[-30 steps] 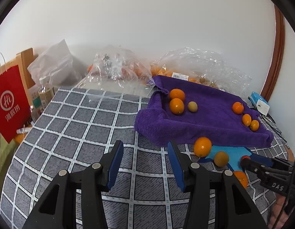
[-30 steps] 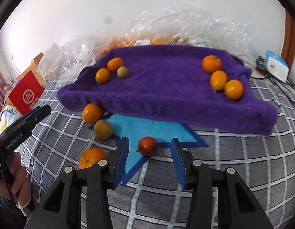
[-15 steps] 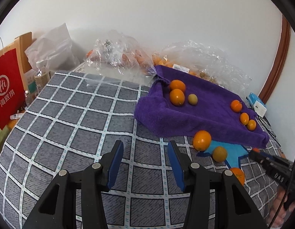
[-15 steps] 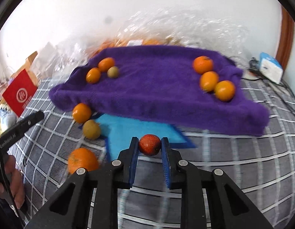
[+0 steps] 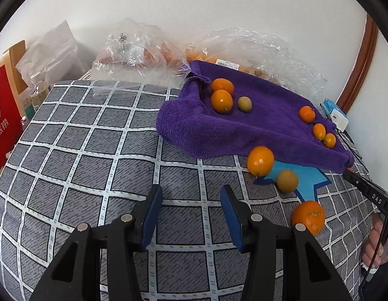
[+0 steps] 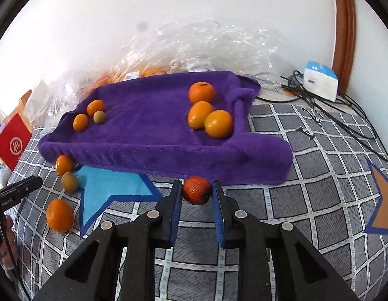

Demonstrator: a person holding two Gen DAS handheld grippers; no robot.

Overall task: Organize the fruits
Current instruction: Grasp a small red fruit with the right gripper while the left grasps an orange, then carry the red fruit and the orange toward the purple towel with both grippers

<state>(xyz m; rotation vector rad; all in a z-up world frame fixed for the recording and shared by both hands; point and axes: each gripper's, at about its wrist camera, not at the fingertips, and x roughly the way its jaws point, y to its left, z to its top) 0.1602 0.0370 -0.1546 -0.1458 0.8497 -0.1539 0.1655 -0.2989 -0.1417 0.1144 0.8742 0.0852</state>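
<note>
From the left wrist camera, the left gripper (image 5: pixel 191 202) hangs over the grey checked bedcover (image 5: pixel 93 150) with its blue pads partly apart and nothing between them. The purple towel (image 5: pixel 256 130) lies up and to the right of it. On the towel's left part sit two oranges (image 5: pixel 221 100) and a small greenish fruit (image 5: pixel 244 104), close together. On its right part sit three smaller oranges (image 5: pixel 319 130) in a row. Just below the towel's front edge, a big orange (image 5: pixel 260 161) and a brownish-green fruit (image 5: pixel 287 180) rest by a blue star shape (image 5: pixel 306 180). One more orange (image 5: pixel 309 216) lies further down from the towel, near the right pad. Clear plastic bags (image 5: pixel 143 50) sit behind the towel, and a red paper bag (image 5: pixel 5 125) stands far to its left. From the right wrist camera, the right gripper (image 6: pixel 197 195) is squeezed tight on a small red fruit (image 6: pixel 197 190), held just in front of the towel's front edge. The three oranges on the towel's right part (image 6: pixel 209 115) are straight behind it. A white and blue box (image 6: pixel 320 80) and black cables (image 6: pixel 319 105) lie to the right of the towel.
</note>
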